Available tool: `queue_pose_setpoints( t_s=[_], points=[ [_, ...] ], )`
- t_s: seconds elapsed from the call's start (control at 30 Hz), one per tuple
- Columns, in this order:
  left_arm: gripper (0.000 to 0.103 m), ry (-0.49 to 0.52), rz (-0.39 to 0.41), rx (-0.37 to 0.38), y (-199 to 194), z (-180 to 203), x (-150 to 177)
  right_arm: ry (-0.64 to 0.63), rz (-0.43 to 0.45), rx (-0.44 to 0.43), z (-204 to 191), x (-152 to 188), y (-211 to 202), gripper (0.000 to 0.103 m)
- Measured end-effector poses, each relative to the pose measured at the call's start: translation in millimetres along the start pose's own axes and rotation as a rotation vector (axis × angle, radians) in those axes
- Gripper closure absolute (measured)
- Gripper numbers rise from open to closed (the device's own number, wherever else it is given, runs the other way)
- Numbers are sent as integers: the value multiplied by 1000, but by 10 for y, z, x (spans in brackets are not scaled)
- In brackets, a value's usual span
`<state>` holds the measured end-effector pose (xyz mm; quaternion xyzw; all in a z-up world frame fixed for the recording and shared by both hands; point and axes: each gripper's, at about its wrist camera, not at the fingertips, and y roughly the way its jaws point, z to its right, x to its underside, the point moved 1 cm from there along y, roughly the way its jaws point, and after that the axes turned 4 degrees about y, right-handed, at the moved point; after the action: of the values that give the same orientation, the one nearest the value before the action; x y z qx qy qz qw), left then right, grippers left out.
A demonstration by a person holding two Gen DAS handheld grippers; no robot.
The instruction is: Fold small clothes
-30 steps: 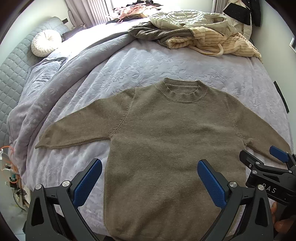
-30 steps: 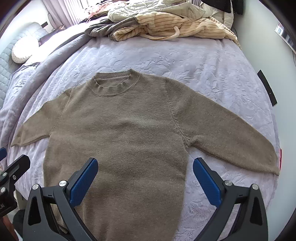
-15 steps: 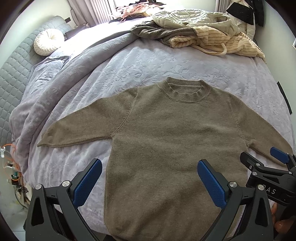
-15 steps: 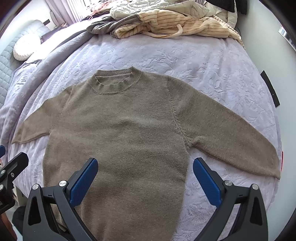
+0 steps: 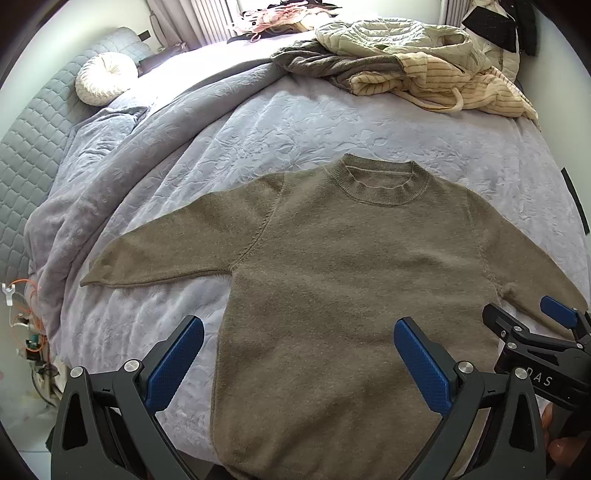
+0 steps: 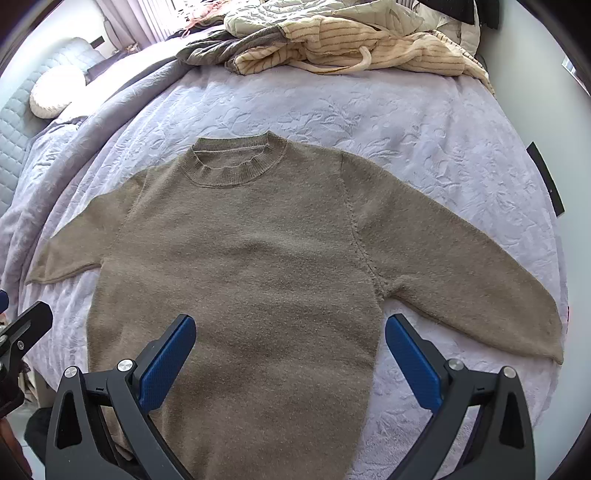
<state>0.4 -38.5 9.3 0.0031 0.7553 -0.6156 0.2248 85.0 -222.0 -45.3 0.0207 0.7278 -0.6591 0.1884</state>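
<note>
Close up, the left claw (image 5: 298, 360) is wide open, with nothing between its blue pads (image 5: 176, 363). The right claw (image 6: 290, 356) is wide open too and holds nothing. Both hang just above the bottom part of a brown sweater (image 5: 351, 280). The bottom edge of the sweater is cut off by the picture, so the hem cannot be seen.

The sweater lies flat and face up on a bed (image 5: 258, 125), in the middle of it. Both sleeves are spread out to the sides. Its round neck (image 6: 234, 160) points away from the claws.

The bed has a pale purple cover (image 6: 369, 110) with a bumpy leaf pattern. On the left side a thick blanket (image 5: 92, 177) is bunched up along the edge.

Farther back sits a pile of other clothes (image 5: 417, 70): a cream striped one, a grey one and a puffy pale one. They are tangled, so it is hard to tell them apart. A round white cushion (image 5: 105, 83) rests by the grey padded headboard (image 5: 26, 147).

At the very back are curtains (image 5: 192, 18) and bright light. Some orange wires (image 5: 22, 295) hang beside the bed, too small to make out.
</note>
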Motion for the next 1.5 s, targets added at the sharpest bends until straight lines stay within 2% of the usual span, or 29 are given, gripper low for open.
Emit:
queue_pose_setpoints(
  t_s=[0.3, 0.43, 0.67, 0.77, 0.87, 0.93, 1.0, 1.17, 1.5],
  points=[
    [0, -25, -34, -15, 45, -28, 22, 29, -31, -40, 109, 72, 94, 1],
    [0, -33, -36, -7, 63, -103, 24, 25, -48, -30, 78, 93, 163, 1],
    [0, 4, -34, 72, 194, -364, 23, 106, -26, -13, -65, 102, 52, 1],
    [0, 11, -35, 127, 264, -532, 18, 153, -6, -9, -167, 165, -36, 1],
    [0, 24, -35, 176, 396, -670, 25, 137, 24, 19, -358, 281, -114, 1],
    [0, 33, -57, 216, 517, -749, 61, 133, 13, 57, -498, 388, -145, 1],
    [0, 33, -73, 243, 620, -831, 112, 154, -12, 45, -612, 504, -155, 1],
    [0, -5, -93, 265, 820, -1068, 221, 142, -82, 45, -886, 687, -93, 1],
    [0, -78, -80, 290, 984, -1539, 254, 109, -79, 72, -1335, 677, -150, 1]
  ],
)
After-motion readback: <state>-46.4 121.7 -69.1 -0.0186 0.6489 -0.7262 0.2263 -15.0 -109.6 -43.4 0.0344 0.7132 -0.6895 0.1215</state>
